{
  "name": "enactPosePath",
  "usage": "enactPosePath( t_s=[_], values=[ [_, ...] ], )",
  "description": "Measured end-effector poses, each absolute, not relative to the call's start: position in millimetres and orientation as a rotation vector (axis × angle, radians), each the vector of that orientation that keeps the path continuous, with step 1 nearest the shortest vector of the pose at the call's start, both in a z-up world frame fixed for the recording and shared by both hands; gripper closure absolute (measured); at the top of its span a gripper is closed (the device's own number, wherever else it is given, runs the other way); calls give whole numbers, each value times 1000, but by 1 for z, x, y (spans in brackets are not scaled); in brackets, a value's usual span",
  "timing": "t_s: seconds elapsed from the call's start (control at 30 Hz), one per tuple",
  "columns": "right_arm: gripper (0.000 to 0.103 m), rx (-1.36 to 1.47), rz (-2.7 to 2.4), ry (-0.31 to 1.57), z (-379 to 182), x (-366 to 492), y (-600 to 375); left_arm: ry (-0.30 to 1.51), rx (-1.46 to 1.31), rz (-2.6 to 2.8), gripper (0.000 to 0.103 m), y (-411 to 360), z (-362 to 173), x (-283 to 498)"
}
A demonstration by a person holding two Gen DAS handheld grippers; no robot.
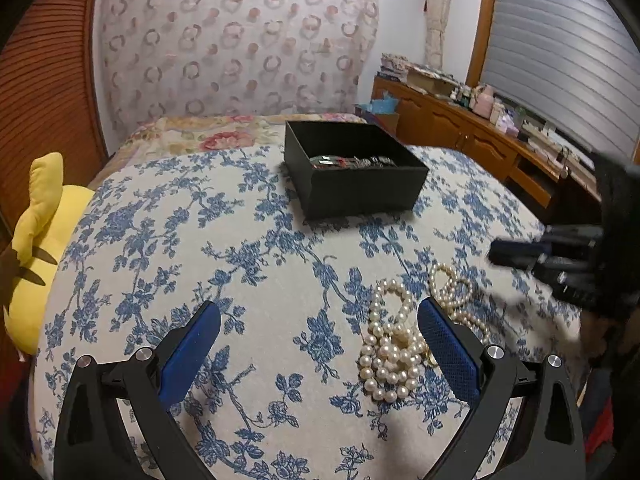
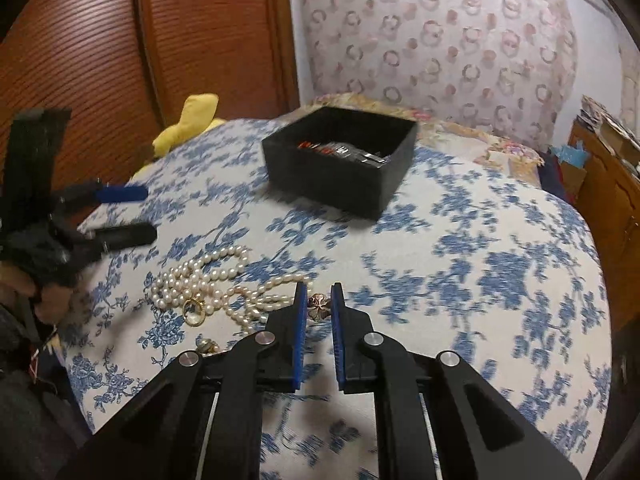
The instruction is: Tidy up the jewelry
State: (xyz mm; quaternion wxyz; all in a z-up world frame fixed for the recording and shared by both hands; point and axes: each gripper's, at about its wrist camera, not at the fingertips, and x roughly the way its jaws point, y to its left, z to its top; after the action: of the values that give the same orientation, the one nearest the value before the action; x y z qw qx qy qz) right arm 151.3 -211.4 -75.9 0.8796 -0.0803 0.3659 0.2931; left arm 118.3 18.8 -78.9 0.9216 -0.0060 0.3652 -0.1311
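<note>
On the blue-flowered bedspread lies a heap of pearl necklaces, also visible in the right wrist view as pearl necklaces with a gold ring on top and a small gold piece nearby. My right gripper is shut on a small bronze flower-shaped brooch, pinched between the blue pads just right of the pearls. My left gripper stands open above the cloth, its right finger beside the pearl heap. The black box with jewelry inside sits farther back.
A yellow plush toy lies at the bed's left edge. A wooden sideboard loaded with small items runs along the right wall under a shuttered window. A wooden louvred door stands behind the bed.
</note>
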Motion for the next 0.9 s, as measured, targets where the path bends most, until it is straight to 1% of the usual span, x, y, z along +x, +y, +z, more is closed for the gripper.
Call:
enactPosePath(
  t_s=[0.1, 0.13, 0.2, 0.23, 0.27, 0.3, 0.53, 0.57, 0.6, 0.67, 0.73, 0.77, 0.8, 0.9],
  values=[
    [90, -162, 598, 758, -74, 150, -219, 766, -5, -292, 8, 15, -83, 118],
    [90, -161, 597, 759, -74, 149, -221, 771, -8, -299, 11, 15, -84, 119],
    [90, -163, 594, 761, -76, 148, -222, 798, -11, -315, 33, 14, -88, 124],
    [90, -166, 592, 761, -77, 147, -221, 822, -12, -324, 39, 13, -91, 129],
    [90, -168, 592, 761, -77, 147, -221, 836, -13, -331, 50, 12, -92, 133],
    [90, -167, 594, 761, -78, 146, -220, 845, -16, -340, 55, 11, -94, 136],
    [90, -167, 613, 756, -78, 143, -211, 895, 11, -405, 58, -6, -98, 156],
    [90, -169, 615, 756, -78, 142, -210, 900, 22, -407, 63, -9, -99, 159],
    [90, -171, 618, 755, -78, 142, -208, 911, 35, -405, 71, -13, -101, 163],
    [90, -176, 626, 751, -77, 140, -205, 908, 74, -395, 73, -20, -103, 166],
    [90, -178, 630, 747, -76, 138, -203, 902, 108, -388, 78, -24, -103, 167],
    [90, -180, 630, 744, -75, 138, -202, 903, 117, -389, 90, -25, -103, 168],
    [90, -180, 632, 742, -74, 137, -202, 905, 128, -395, 96, -27, -103, 167],
    [90, -176, 633, 732, -71, 135, -203, 881, 141, -387, 97, -26, -98, 161]
  ],
)
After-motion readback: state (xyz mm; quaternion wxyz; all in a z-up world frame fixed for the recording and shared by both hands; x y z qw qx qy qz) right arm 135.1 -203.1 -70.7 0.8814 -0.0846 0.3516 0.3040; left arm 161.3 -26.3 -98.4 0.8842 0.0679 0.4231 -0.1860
